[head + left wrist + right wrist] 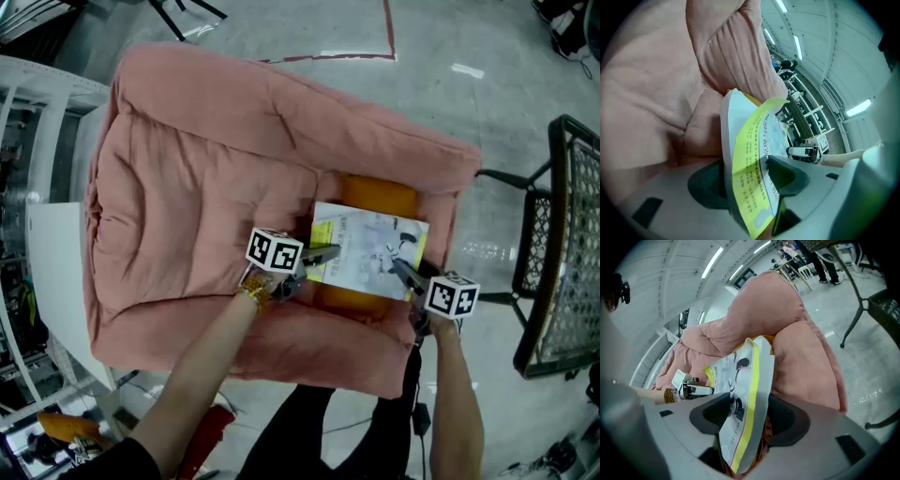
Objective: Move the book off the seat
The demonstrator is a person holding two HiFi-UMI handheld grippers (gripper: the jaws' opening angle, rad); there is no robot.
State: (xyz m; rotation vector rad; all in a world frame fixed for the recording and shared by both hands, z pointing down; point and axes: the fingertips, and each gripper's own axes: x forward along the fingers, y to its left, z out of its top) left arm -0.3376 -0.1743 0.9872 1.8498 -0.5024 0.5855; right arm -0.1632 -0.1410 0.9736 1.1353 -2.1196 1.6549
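**Figure. Two-handed approach to a book lying on a padded seat.**

Nearest the person, the left gripper (323, 255) and the right gripper (398, 270) meet the book (370, 248) from opposite ends. Each carries a marker cube (274, 251) printed with black-and-white squares. A beaded bracelet (251, 292) sits on the left wrist.

In the left gripper view, the book's yellow-banded edge (750, 159) stands between the fingers of the left gripper (747, 178), which are spread wide. In the right gripper view, the right gripper (745, 416) likewise straddles the opposite edge (740, 376), with a gap on either side. Neither is clamped. Taking a thin, floppy volume at both ends probably keeps it level once lifted.

The book is still on the seat. It lies across an orange cushion (380, 195), which appears to raise its ends clear of the padding and so leaves room for a lower finger.

The cover bears a yellow strip, rows of printed characters too small to read, a black-and-white cartoon figure and a small square code (739, 412).

Beyond, the pink seat (206, 178) wraps around both sides. A mesh chair (572, 244) stands to its right, and red tape (388, 28) marks the floor (487, 103) farther off.
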